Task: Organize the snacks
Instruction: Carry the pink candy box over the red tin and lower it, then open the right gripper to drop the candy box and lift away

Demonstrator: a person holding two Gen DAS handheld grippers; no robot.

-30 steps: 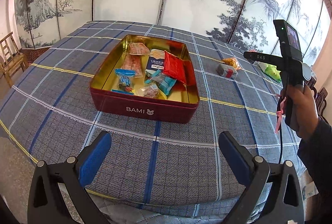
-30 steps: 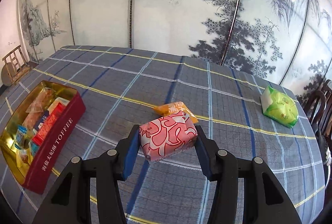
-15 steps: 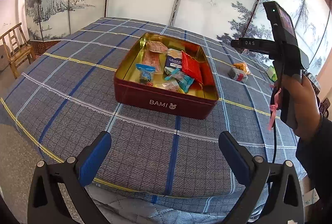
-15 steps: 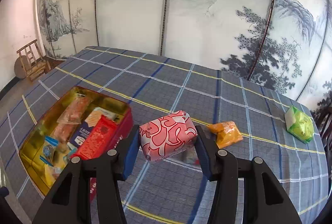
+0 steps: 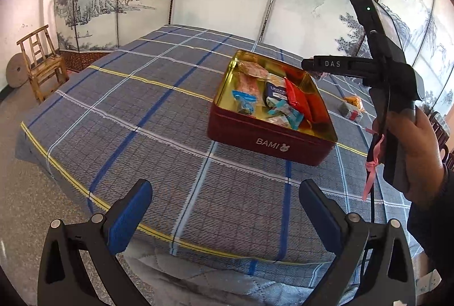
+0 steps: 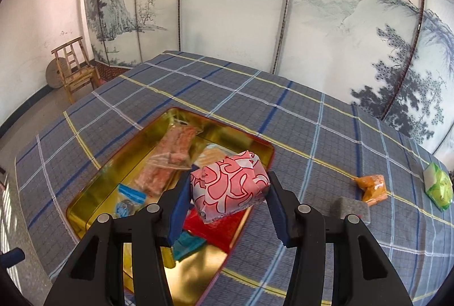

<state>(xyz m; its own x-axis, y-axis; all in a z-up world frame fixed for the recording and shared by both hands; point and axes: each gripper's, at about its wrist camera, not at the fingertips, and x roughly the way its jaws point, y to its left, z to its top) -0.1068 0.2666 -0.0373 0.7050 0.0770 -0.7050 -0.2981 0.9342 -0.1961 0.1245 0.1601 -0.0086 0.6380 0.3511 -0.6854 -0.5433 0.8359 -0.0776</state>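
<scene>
A red tin with a gold inside [image 5: 264,140] [image 6: 93,192] sits on the plaid tablecloth and holds several wrapped snacks. My right gripper [image 6: 228,202] is shut on a pink-and-white patterned packet [image 6: 229,188], held in the air above the tin's right half. In the left wrist view the right gripper's body shows at the right, held by a hand [image 5: 411,144]; its fingers are hidden there. My left gripper [image 5: 224,209] stands open and empty over the table's near edge, in front of the tin.
An orange packet [image 6: 371,188], a grey block-shaped snack [image 6: 351,209] and a green packet [image 6: 438,187] lie on the cloth right of the tin. A wooden chair [image 5: 42,62] stands at the far left on the floor. A painted folding screen lines the back.
My right gripper has carried the pink packet leftward from the open cloth to above the tin. My left gripper has shifted left, so the tin now lies further right in its view.
</scene>
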